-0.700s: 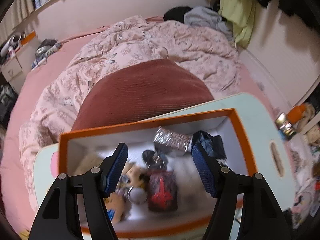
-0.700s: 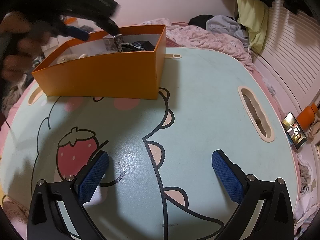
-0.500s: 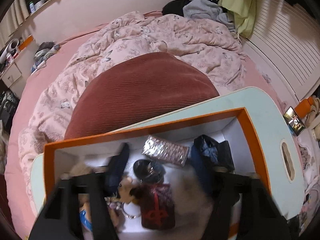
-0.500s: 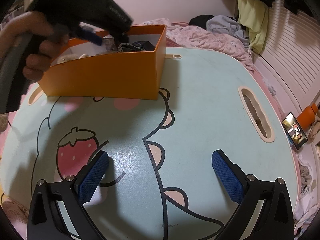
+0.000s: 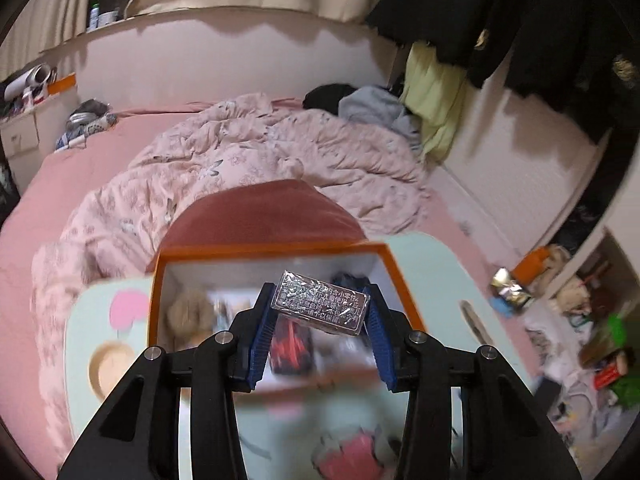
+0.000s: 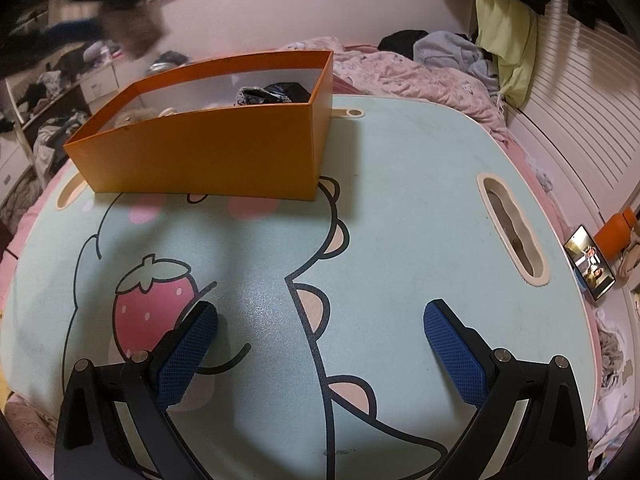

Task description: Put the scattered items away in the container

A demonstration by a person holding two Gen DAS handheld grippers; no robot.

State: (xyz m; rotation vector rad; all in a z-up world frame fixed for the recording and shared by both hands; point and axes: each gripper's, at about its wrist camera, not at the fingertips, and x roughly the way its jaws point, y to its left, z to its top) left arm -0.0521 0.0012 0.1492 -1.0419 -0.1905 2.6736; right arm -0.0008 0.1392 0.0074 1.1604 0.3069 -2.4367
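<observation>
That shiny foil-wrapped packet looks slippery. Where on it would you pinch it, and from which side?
Pinch the foil packet across its two short ends, coming from above. It is a flat rectangular block, so the ends give parallel faces for the pads. The left tongs hold it just so now, above the orange box, one blue pad on each end. The wrapper looks slick, so a firm squeeze seems wise.

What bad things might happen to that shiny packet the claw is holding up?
1. The left gripper pinches the shiny foil packet only by its ends, and it sits tilted, so it might slip and drop.
2. It hangs above the orange box, which already holds a red-and-black pouch and other things; a fall could knock them.
3. The view is blurry, suggesting fast motion that may loosen the grip.
</observation>
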